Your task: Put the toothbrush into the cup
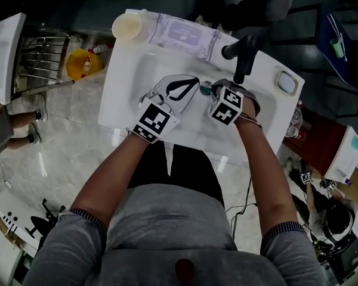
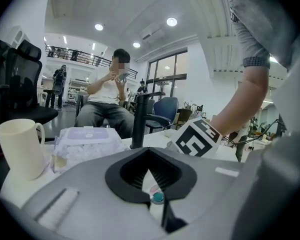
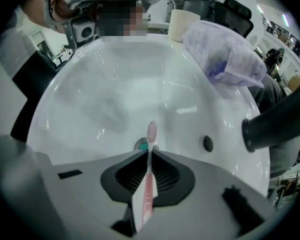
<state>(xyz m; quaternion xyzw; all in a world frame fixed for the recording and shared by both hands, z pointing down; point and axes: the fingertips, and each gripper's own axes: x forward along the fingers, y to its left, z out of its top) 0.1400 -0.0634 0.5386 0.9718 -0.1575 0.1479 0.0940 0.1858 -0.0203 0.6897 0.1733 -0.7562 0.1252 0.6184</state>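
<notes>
Toothbrush — slim, pink and white

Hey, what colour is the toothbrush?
Pink and white toothbrush, best seen in the right gripper view.

This is a big open office or lab hall. A white sink with a black tap stands free on a polished stone floor. Around it are office chairs, ceiling spotlights, tall windows and a railed gallery.
</notes>
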